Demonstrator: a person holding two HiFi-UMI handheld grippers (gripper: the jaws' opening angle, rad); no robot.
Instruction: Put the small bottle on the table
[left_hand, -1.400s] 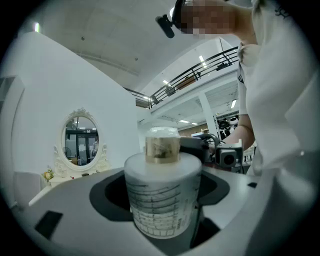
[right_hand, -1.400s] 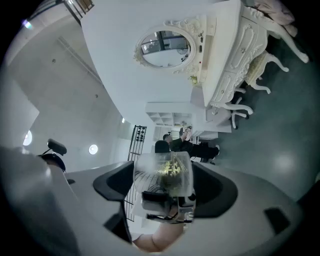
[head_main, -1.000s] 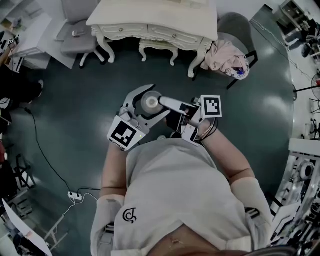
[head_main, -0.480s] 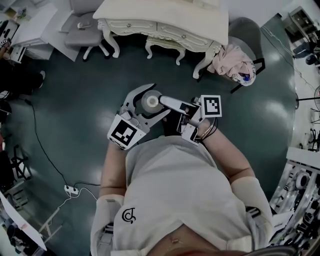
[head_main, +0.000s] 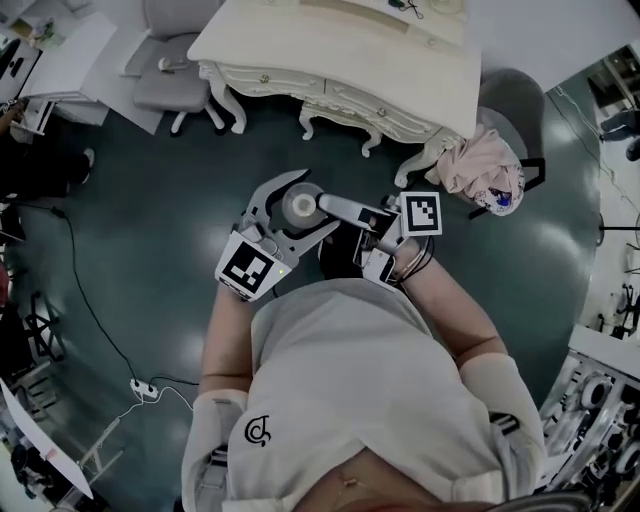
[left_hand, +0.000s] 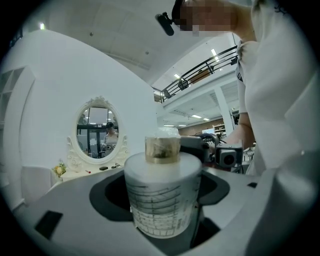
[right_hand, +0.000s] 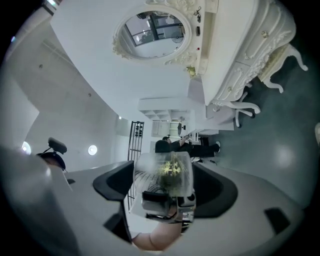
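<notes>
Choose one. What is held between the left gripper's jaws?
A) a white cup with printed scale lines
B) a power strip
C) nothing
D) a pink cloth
A: the left gripper is closed on a white cup bearing printed scale lines.

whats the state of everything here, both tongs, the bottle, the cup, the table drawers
left tongs: shut on the white graduated cup
right tongs: shut on the small bottle
small bottle: held in the air, not yet on the table
white graduated cup: held in the air
table drawers: shut
pink cloth: draped over a chair
</notes>
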